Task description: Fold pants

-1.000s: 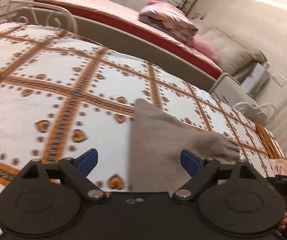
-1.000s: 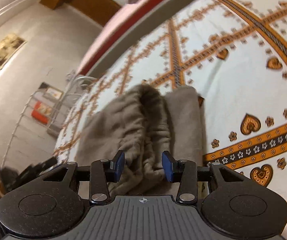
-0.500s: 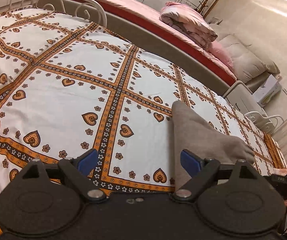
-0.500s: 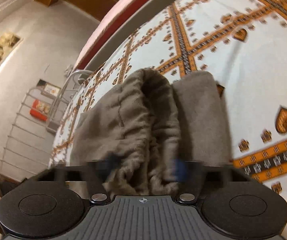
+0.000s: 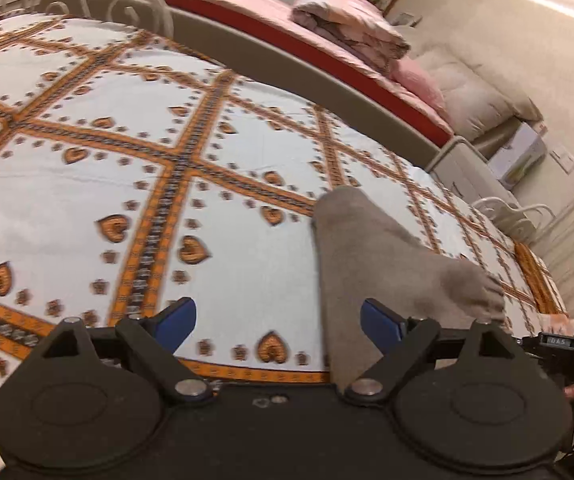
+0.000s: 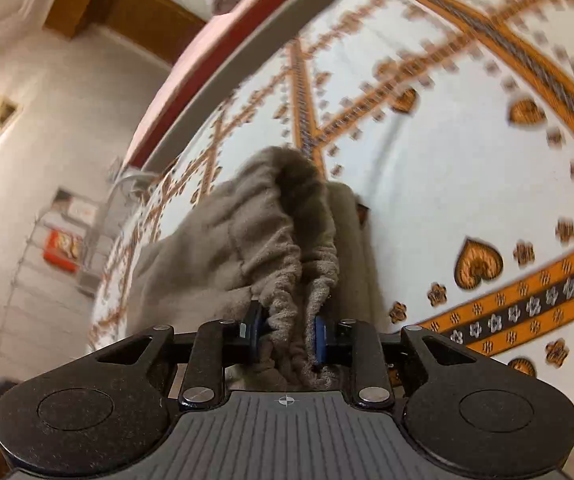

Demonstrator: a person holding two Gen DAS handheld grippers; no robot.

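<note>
Grey-brown pants lie partly folded on the patterned bedspread. In the left wrist view they sit to the right, and my left gripper is open and empty above the bedspread, its right finger over the pants' near edge. In the right wrist view my right gripper is shut on the gathered elastic waistband of the pants, whose bunched fabric rises ahead of the fingers.
A second bed with a pink cover, folded blankets and pillows stands beyond a grey rail. A white metal bed frame and a wire rack stand at the bed's end.
My right gripper has closed on the pants' waistband; its fingers were apart a second ago. The left gripper has swung left off the pants and back slightly, staying open.
</note>
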